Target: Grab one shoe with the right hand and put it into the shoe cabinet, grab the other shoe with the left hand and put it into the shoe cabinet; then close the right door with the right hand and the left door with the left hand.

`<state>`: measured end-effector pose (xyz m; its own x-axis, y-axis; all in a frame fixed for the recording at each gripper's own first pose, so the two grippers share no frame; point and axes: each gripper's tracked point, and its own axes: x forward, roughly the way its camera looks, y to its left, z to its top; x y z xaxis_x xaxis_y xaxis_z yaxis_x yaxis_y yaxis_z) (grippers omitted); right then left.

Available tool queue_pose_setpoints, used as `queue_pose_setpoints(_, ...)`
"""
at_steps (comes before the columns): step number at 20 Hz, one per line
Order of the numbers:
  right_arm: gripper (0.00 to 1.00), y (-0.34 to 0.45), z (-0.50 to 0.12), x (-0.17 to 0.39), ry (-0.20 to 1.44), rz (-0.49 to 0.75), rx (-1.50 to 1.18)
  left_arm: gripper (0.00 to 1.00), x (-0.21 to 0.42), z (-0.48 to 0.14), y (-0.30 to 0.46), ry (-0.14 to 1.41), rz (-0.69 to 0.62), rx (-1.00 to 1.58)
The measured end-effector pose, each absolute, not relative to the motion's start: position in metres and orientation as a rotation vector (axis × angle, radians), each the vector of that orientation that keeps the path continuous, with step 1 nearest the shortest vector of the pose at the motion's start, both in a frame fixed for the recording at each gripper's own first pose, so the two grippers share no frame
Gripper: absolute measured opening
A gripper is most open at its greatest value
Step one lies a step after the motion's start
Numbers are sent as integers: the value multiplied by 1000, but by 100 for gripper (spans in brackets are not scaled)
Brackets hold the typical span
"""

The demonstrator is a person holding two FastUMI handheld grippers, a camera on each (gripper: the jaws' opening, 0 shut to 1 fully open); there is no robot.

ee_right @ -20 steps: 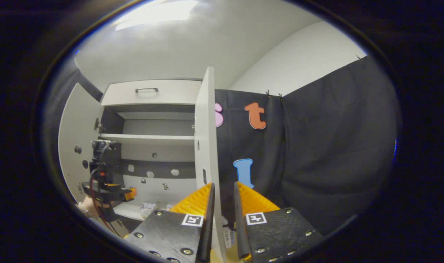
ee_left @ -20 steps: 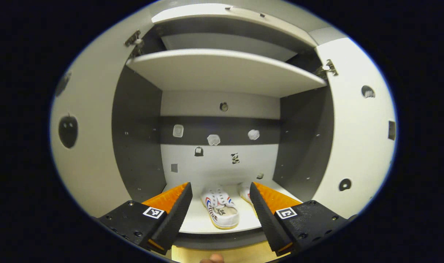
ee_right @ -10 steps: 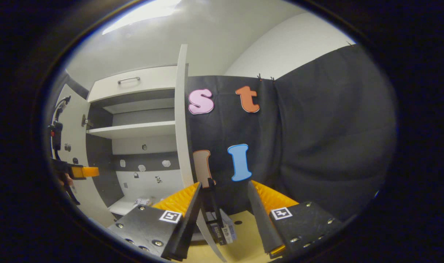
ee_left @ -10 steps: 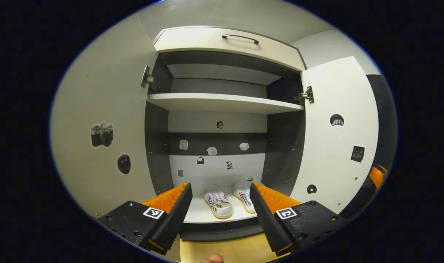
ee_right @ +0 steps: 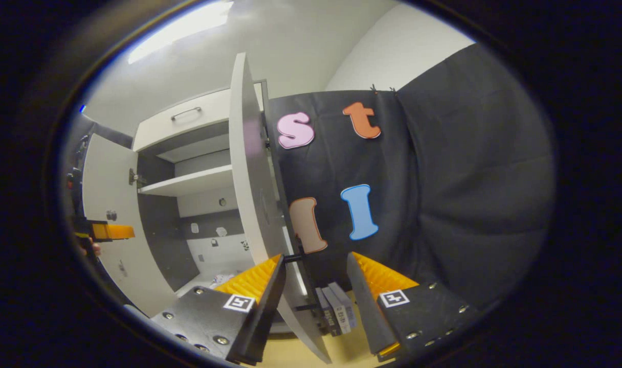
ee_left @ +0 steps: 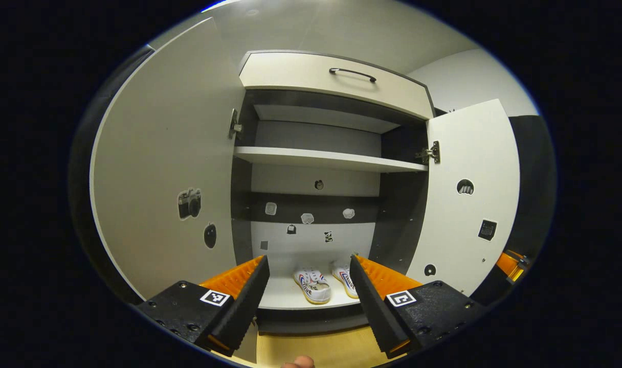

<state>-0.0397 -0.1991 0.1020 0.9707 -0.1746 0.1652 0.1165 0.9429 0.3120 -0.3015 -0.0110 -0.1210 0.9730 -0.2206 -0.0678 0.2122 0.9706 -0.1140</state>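
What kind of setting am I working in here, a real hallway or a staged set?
Most likely a staged booth, not a home. A white shoe cabinet stands open with both shoes on its bottom shelf, and black cloth hangs as the wall behind the right door.

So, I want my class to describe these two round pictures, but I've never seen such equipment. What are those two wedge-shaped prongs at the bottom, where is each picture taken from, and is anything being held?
No robot here: a person carries a hand-held gripper in each hand, and a camera rides on each, looking forward along its two fingers. Those fingers are the prongs at the bottom.

The left gripper view faces straight into an open shoe cabinet. The left hand-held gripper is open and holds nothing. Two shoes sit side by side on the cabinet's bottom shelf, and both doors stand open.

The right gripper view looks along the edge of the right door. The right hand-held gripper is open too, with the door's edge between its fingers, not gripped. The left hand-held gripper shows far off at that picture's left edge.
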Motion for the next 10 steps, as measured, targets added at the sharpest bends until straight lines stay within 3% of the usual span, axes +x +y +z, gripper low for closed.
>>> queue_pose_setpoints(6, 74, -152, 109, -35, -189, -53, 240, 95, -304, -120, -6, 77, -197, -115)
queue_pose_setpoints(8, 74, -128, 111, -30, -189, -1, 217, 99, -307, -121, -3, 80, -194, -122)
queue_pose_setpoints(10, 74, -102, 115, -21, -191, 49, 187, 95, -308, -120, 3, 80, -183, -125)
